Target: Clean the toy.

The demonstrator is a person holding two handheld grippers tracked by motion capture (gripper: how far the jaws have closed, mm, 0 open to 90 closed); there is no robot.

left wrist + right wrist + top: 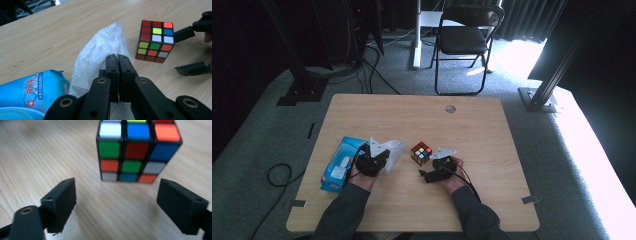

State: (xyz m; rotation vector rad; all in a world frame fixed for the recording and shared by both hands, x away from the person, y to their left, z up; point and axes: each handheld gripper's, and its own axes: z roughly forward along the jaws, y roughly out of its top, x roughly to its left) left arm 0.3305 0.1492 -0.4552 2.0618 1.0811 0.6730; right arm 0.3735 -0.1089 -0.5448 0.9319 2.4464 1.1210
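Beside the scrambled six-colour plastic puzzle cube (421,153), which stands flat on the light wooden desk (472,125), I have both claws at work. My right claw (117,202) sits just short of the cube with its jaws spread wide, wider than the cube, and nothing between them yet. My left claw (117,66), on the cube's other side, is pinched tight on a crumpled white wet wipe (100,53) that stands up loosely just beside the cube without touching it; farther from the cube lies the blue soft pack of wipes (338,164). The likeliest trouble, as I judge it, is the cube skating away: it rests free on smooth wood, so if I push the wipe against one face before my right claw has closed on it, it will slide or spin. If my right jaws come in off-centre, one jaw could strike a corner and twist the cube, or turn a layer. The thin wipe could also slip from my pinch, or drag across the desk and fold up uselessly.
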